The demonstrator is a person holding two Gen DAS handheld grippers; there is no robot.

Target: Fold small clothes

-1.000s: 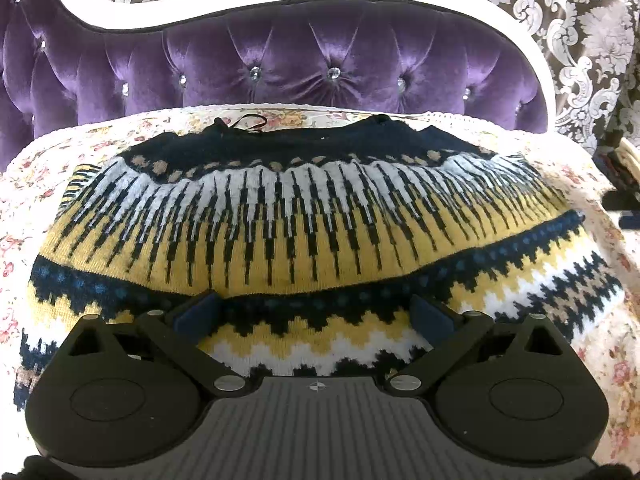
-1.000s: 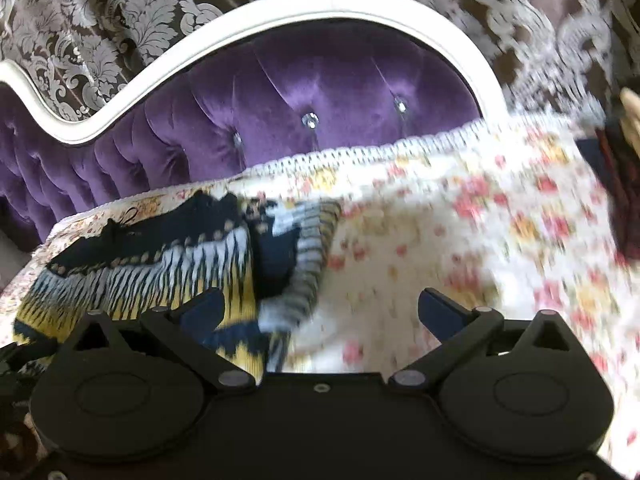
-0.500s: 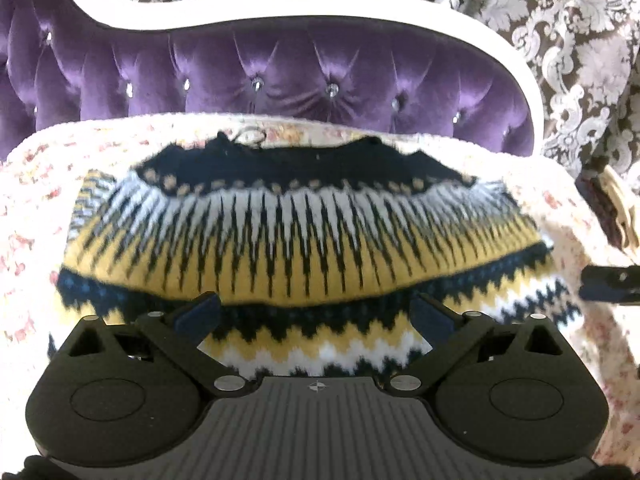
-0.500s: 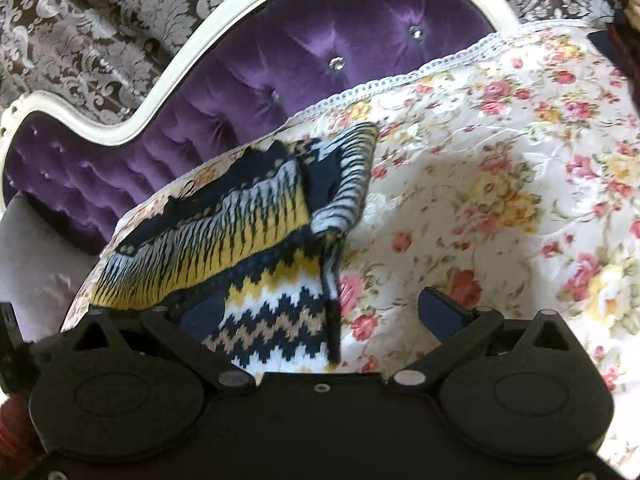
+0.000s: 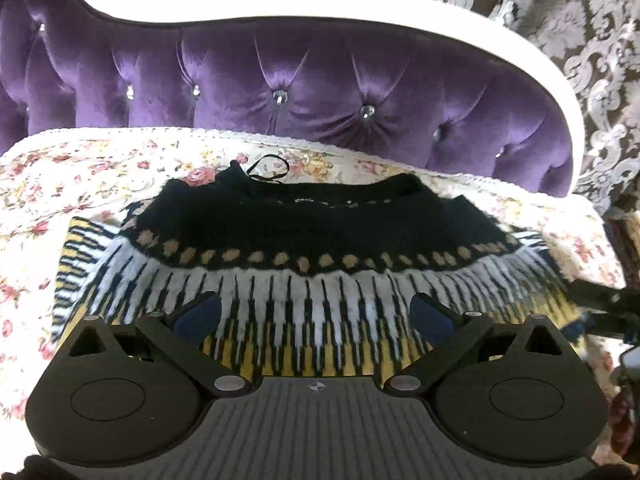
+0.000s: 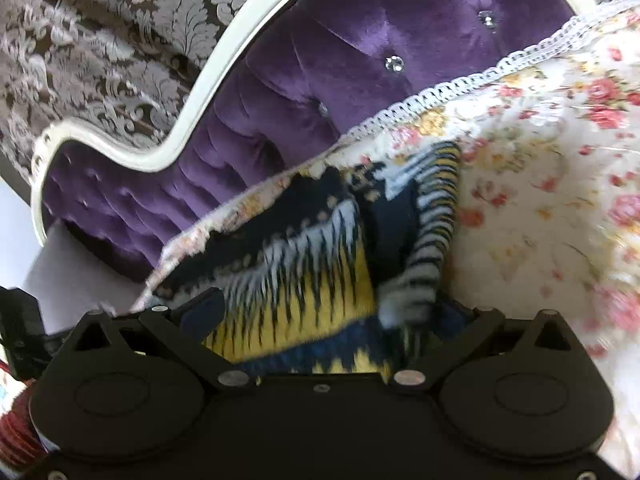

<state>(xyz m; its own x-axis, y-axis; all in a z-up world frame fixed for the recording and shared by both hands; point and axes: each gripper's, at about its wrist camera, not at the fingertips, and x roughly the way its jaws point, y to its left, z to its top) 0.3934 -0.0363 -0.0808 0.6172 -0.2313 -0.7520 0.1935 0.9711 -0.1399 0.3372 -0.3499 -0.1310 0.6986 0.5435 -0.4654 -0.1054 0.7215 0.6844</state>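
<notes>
The left gripper (image 5: 316,316) has its two blue-padded fingers (image 5: 200,314) spread wide apart, and nothing is between them. They hover just above the knitted sweater (image 5: 320,264), over the band of white and black stripes, and I cannot tell if the pads touch the wool. The sweater lies flat and spread on the floral bedspread (image 5: 80,176), with its black neck part toward the headboard and a thin black loop (image 5: 268,168) at the collar.

The right gripper (image 6: 328,312) is also wide open. Its left finger (image 6: 202,312) is seen clearly over the yellow and black pattern, but the right finger is hidden behind a bunched striped fold of the sweater (image 6: 304,272), so it is possible that this finger presses against the cloth; the view is blurred there. In this view the sweater fills the space between the fingers, and one striped edge (image 6: 436,216) stands up, folded over the dark part.

Behind the bed is the purple tufted headboard (image 5: 320,92) with a white curved frame (image 5: 400,36), and behind that the damask wallpaper (image 6: 100,40).
</notes>
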